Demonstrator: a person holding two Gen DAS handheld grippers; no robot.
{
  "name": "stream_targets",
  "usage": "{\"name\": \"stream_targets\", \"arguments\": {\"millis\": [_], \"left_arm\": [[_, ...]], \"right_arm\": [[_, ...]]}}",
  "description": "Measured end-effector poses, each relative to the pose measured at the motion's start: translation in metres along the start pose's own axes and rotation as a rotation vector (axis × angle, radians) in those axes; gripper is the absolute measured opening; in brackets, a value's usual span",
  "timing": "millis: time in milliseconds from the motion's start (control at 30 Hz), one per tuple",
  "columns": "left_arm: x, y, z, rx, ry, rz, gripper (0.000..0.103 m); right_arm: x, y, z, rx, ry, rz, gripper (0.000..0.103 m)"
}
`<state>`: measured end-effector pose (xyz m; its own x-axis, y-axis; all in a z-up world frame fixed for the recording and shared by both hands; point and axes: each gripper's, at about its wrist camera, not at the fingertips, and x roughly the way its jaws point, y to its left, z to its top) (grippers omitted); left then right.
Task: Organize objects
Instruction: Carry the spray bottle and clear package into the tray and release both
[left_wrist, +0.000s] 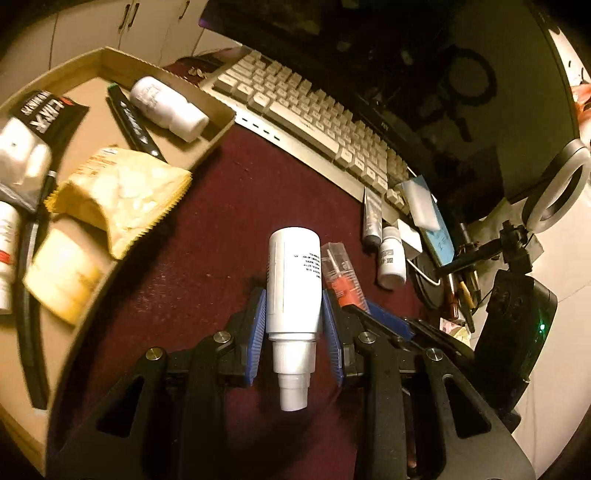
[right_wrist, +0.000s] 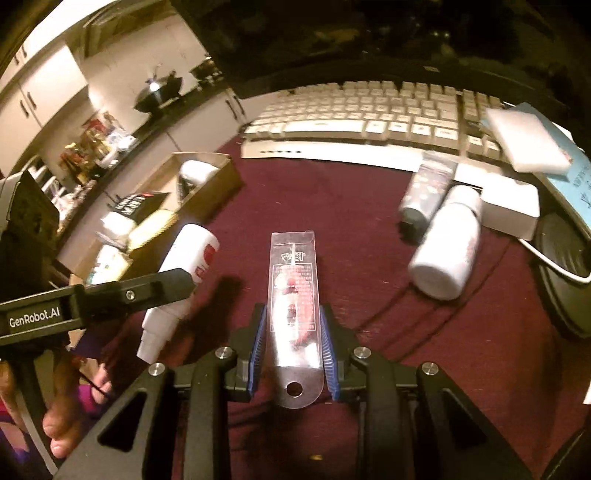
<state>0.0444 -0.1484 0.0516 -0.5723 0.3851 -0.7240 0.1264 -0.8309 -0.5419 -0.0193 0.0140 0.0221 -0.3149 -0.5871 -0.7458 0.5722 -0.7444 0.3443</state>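
Two grippers each clamp one item above the maroon desk mat (left_wrist: 229, 206). The left gripper (left_wrist: 294, 317) has its blue pads pressed on both sides of a white spray bottle (left_wrist: 293, 280), nozzle end toward the camera and base pointing away toward the keyboard (left_wrist: 317, 122). The right gripper (right_wrist: 293, 332) is clenched on a clear plastic blister pack (right_wrist: 294, 295) with red and white contents, its hang-hole tab nearest the camera.

In the right wrist view, the spray bottle (right_wrist: 184, 273) sits just left of the blister pack, and a person's hand (right_wrist: 62, 424) shows at the lower left.

Left of the keyboard lies a shallow cardboard box (left_wrist: 207, 147) holding a white bottle (left_wrist: 168, 109), a black pen (left_wrist: 135, 123), a black sachet (left_wrist: 48, 114) and yellow packets (left_wrist: 122, 195). Near the keyboard's right end stand a dark tube (left_wrist: 371, 218) and a small white bottle (left_wrist: 391, 258), close together, beside a white block (left_wrist: 419, 205).
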Motion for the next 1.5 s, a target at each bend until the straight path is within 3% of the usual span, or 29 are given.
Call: {"name": "stream_targets", "arguments": {"millis": [433,833,1033,1500], "left_arm": [[-0.082,0.047,0.022,-0.114,-0.107,-0.049,0.029],[-0.145,0.136,0.051,-0.256,-0.241,0.084,0.029],[-0.125,0.167,0.072,-0.255,-0.184,0.208,0.029],[-0.071,0.184,0.101,-0.196,-0.021,0.275,0.029]], "right_arm": [[0.003,0.059,0.023,-0.104,-0.010,0.088,0.027],[0.038,0.123,0.078,-0.292,-0.001,0.110,0.027],[0.075,0.138,0.107,-0.327,0.045,0.129,0.027],[0.136,0.152,0.124,-0.370,0.135,0.089,0.027]]}}
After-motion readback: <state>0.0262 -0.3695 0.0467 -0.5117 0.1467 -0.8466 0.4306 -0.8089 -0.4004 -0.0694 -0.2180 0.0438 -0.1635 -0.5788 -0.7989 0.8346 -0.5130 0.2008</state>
